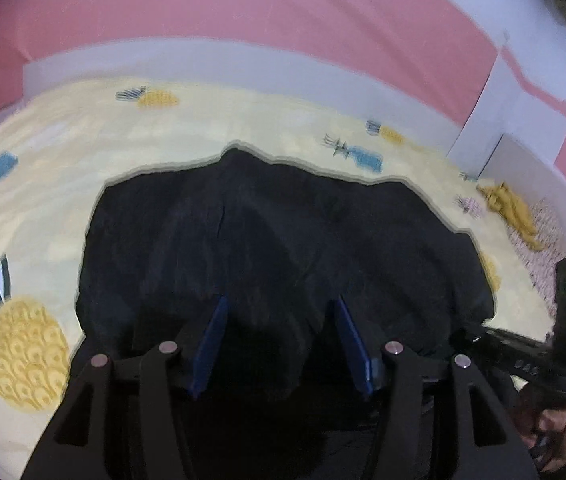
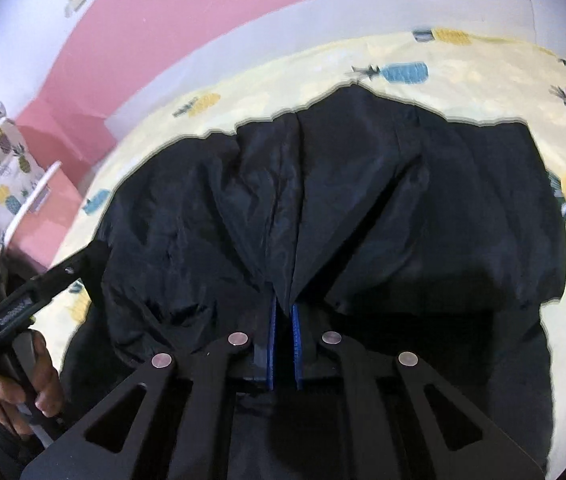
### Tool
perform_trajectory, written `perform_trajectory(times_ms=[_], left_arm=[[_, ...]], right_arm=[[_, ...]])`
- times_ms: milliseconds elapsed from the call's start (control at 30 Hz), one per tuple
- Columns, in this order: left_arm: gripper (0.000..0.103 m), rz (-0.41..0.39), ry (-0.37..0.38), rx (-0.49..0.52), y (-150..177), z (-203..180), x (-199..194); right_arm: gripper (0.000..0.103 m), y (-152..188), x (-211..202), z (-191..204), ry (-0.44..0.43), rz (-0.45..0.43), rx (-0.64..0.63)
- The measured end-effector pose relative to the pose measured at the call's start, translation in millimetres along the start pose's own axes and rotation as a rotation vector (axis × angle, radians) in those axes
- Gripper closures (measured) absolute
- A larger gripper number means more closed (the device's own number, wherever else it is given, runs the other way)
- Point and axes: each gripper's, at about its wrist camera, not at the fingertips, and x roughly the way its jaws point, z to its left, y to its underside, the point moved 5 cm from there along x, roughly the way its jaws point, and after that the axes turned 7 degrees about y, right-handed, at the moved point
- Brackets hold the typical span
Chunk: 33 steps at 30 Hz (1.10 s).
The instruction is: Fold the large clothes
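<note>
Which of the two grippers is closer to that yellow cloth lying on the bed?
Right. The right gripper sits nearer the yellow cloth; the left gripper hangs open over the black garment.

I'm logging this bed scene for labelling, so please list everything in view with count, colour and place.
jacket: one, black, spread on the bed before both grippers.
sheet: one, pale yellow with pineapple print, covering the bed under the jacket.
yellow cloth: one, mustard, crumpled at the bed's right edge in the left wrist view.
headboard: one, white-grey, along the far side of the bed.
wall: pink, behind the headboard.
pineapple fabric: one piece, white with pineapples, off the bed at left in the right wrist view.
left gripper: one, black with blue pads, open over the jacket.
right gripper: one, black with blue pads, shut on a jacket fold.
</note>
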Motion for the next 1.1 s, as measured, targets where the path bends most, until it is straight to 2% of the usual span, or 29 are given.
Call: perform_trajectory(times_ms=[167,400,500,567,633,733,800,900,1033,1100], left_arm=[[0.046,0.036,-0.026,0.019,24.8,9.4,17.1],[0.045,0.058,-0.074,0.05,31.7,9.0,29.9],[0.045,0.069,-0.062,0.029,32.3,9.0,21.3],[0.046,0.074,-0.044,0.024,34.2,9.0,14.6],[0.046,0.086,-0.027,0.018,37.6,8.2,6.5],[0.047,0.12,-0.03,0.016,38.7,8.1,-7.1],[0.047,0.101,0.001,0.001,34.2,7.4,-23.1],[0.047,0.019,0.01,0.024,14.0,2.0,-45.4],[0.047,-0.061,-0.025,0.054,-26.4,-1.2,-38.5],[0.046,-0.057,-0.064,0.056,-39.1,4.7,-17.9]], right_arm=[[0.098,20.1,14.7,-3.1,0.036,0.021,-0.016],[0.098,28.0,39.7,2.1,0.072,0.06,-0.057],[0.096,24.6,30.5,3.4,0.041,0.068,-0.047],[0.09,23.0,16.6,-1.6,0.012,0.07,-0.027],[0.08,19.0,-0.8,-6.2,0.017,0.041,-0.026],[0.079,4.1,-31.6,-7.5,0.004,-0.03,-0.039],[0.079,-7.0,-53.4,-10.2,0.011,-0.093,-0.064],[0.079,-30.7,-72.2,-7.4,0.009,-0.169,-0.08],[0.079,-66.5,-44.6,-4.5,0.061,-0.206,-0.102],[0.079,-71.6,-25.5,-12.9,0.103,-0.18,-0.093]])
